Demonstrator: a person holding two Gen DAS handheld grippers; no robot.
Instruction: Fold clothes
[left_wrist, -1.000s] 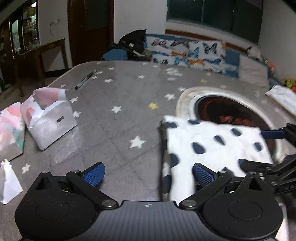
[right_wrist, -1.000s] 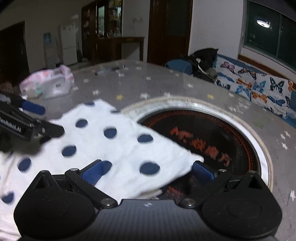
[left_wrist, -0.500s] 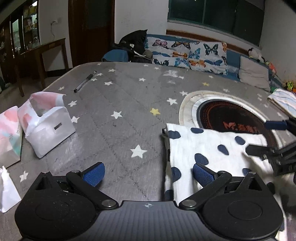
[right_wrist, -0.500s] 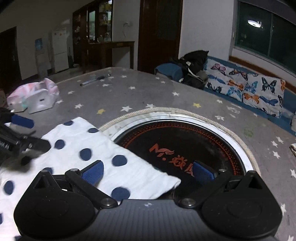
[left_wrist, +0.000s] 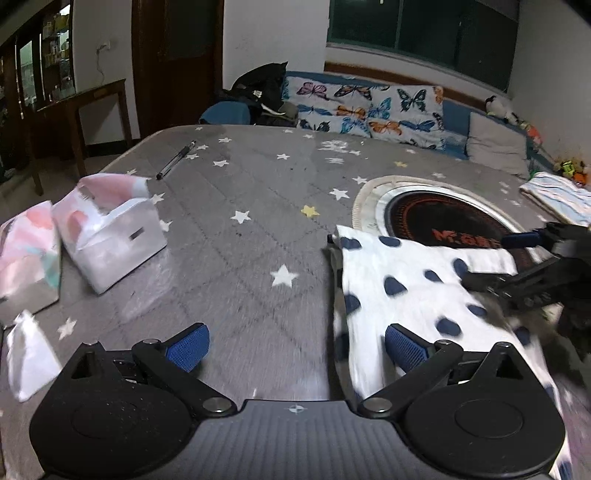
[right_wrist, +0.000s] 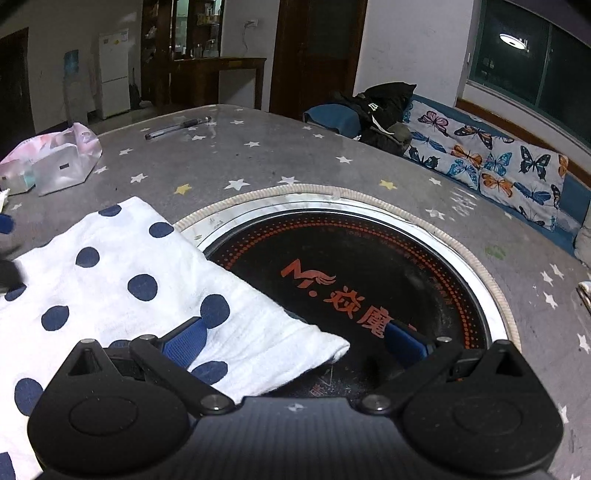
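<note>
A white garment with navy dots (left_wrist: 413, 280) lies folded flat on the grey star-patterned table (left_wrist: 258, 206), its far corner over the round black hotplate (left_wrist: 443, 221). My left gripper (left_wrist: 295, 345) is open above the table, its right finger over the garment's left edge. The right gripper (left_wrist: 532, 258) shows at the right edge of the left wrist view, over the cloth. In the right wrist view the right gripper (right_wrist: 293, 339) is open above the garment's (right_wrist: 122, 277) near corner and the hotplate (right_wrist: 369, 280). Neither holds anything.
White and pink packs (left_wrist: 110, 229) and a small white bag (left_wrist: 29, 354) sit at the table's left. A pen (left_wrist: 175, 160) lies at the far left. A folded striped cloth (left_wrist: 557, 195) rests at the right. A butterfly-print sofa (left_wrist: 369, 107) stands behind.
Both grippers have pulled back toward me from the garment. The cloth lies flatter and farther ahead in both views. The right gripper has lifted, showing more of the hotplate.
</note>
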